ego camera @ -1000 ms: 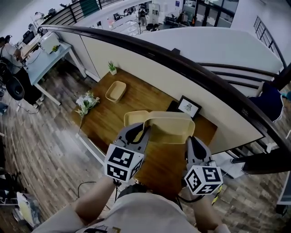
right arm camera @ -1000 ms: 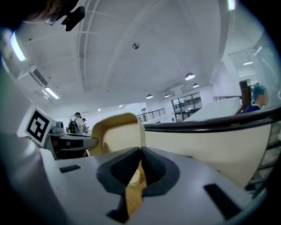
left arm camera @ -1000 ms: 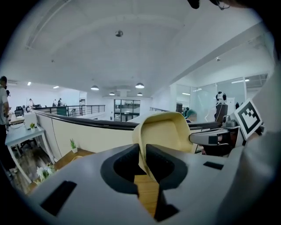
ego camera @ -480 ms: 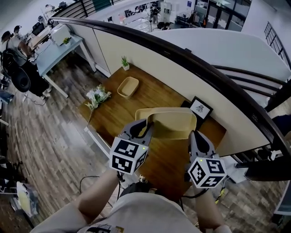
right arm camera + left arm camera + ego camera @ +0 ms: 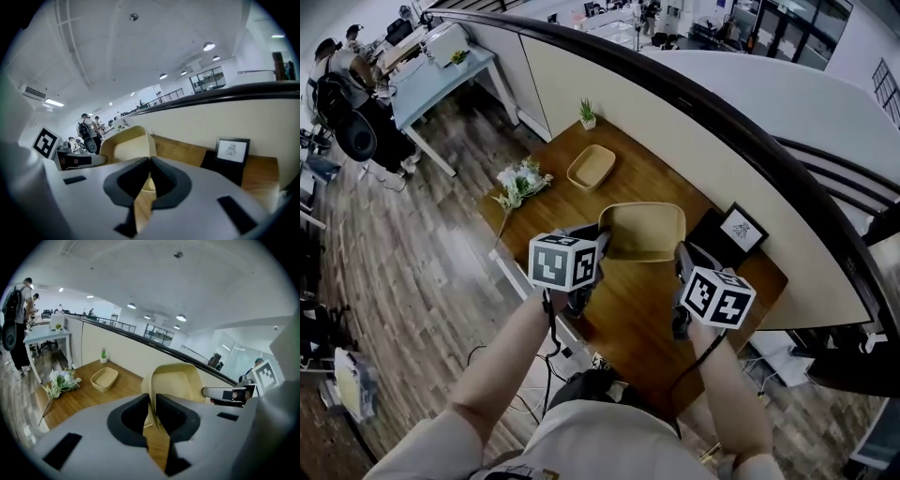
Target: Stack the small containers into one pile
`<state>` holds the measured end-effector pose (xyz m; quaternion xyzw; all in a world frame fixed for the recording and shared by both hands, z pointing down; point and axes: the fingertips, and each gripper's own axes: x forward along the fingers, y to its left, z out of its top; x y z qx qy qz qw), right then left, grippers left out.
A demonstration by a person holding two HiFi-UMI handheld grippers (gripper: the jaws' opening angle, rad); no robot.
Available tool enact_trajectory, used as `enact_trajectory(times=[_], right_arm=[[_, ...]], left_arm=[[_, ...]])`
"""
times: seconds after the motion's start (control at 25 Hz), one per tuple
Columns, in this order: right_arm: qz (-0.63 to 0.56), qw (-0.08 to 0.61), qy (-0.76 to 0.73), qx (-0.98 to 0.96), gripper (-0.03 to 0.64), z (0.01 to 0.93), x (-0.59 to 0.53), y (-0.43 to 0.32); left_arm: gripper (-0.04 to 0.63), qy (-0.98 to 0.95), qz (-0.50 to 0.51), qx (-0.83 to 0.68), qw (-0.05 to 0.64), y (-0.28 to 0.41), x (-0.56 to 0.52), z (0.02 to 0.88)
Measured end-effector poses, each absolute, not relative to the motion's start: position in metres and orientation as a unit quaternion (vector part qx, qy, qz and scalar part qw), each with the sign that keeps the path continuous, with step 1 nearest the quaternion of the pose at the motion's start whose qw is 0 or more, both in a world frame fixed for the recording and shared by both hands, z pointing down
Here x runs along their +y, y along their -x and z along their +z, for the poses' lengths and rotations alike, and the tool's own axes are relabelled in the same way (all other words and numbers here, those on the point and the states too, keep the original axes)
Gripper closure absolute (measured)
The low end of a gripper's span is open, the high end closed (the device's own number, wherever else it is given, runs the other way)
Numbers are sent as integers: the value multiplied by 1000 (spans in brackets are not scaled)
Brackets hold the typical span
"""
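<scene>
Now pinches opposite rims of the big beige plastic tub (image 5: 645, 228) with left hand-held gripper (image 5: 601, 244) and right hand-held gripper (image 5: 682, 254), probably for level carrying.

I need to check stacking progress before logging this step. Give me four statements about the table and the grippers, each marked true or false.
1. The left gripper and the right gripper each clamp the rim of the large beige container. True.
2. The small beige container is nested inside the large one. False: it stands apart on the table, nearer the potted plant.
3. The picture frame stands beside the flowers. False: it is at the opposite end, on the right gripper's side.
4. The flowers lie at the table's edge on the left gripper's side. True.
</scene>
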<state>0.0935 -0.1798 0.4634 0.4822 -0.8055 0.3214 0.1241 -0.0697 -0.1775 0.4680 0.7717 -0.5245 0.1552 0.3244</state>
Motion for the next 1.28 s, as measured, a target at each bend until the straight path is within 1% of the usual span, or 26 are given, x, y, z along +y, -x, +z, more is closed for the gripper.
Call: enact_trajectory(times=[0.16,0.36,0.44,0.64,0.88,1.08,1.12,1.2,1.28], right_arm=[[360,152,-478,-787,595,508,-201,-77],[404,182,-483,-756,595,563,-219,-72],[428,189,-484,-740,595,586,-222,-71],[462,205,-488,-711,595,630,-227,-75],[468,232,-494,-695,594,662,-239,-78],[461,267,-486,-692,594,683,-243,-80],[457,274,-486,-693,591,686,-244,-80],[444,286,-486,-696,563,691,-246,-80],[428,300,-484,-702,516,697,-248,-79]], left_arm=[[540,-748,168,-527,368,85,-193,515],[540,-715,148,-522,440,90,-213,574],[540,-707,153,-521,454,91,-218,594],[540,-699,183,-516,461,89,-229,634],[540,-699,213,-512,451,84,-236,665],[540,-675,229,-525,466,89,-234,693],[531,-670,234,-528,466,91,-234,699],[494,-665,242,-532,465,94,-233,707],[462,-662,252,-531,465,94,-232,714]])
